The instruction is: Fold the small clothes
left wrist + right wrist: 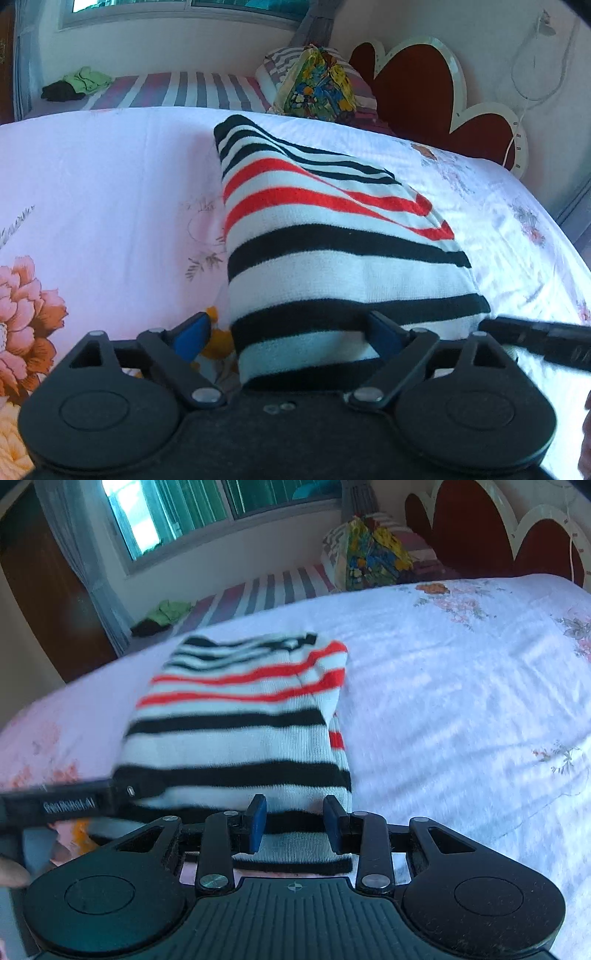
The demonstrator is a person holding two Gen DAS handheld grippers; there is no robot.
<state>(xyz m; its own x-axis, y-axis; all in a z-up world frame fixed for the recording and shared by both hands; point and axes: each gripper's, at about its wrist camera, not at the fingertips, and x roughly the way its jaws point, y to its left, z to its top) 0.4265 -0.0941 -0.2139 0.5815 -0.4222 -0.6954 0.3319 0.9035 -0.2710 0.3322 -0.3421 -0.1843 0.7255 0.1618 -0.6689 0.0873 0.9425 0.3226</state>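
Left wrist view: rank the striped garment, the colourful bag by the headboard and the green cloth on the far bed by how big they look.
1. striped garment, though it lies nearest the camera
2. colourful bag
3. green cloth, farthest off

The folded garment (pixel 332 236) lies on the bed (pixel 110 177) near its front edge, with the pillows (pixel 317 85) at the headboard (pixel 417 81) behind it.

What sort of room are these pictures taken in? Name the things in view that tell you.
Most likely a bedroom. A bed with a floral sheet, a scalloped red headboard against the wall, and a striped pillow beside it all point to that.
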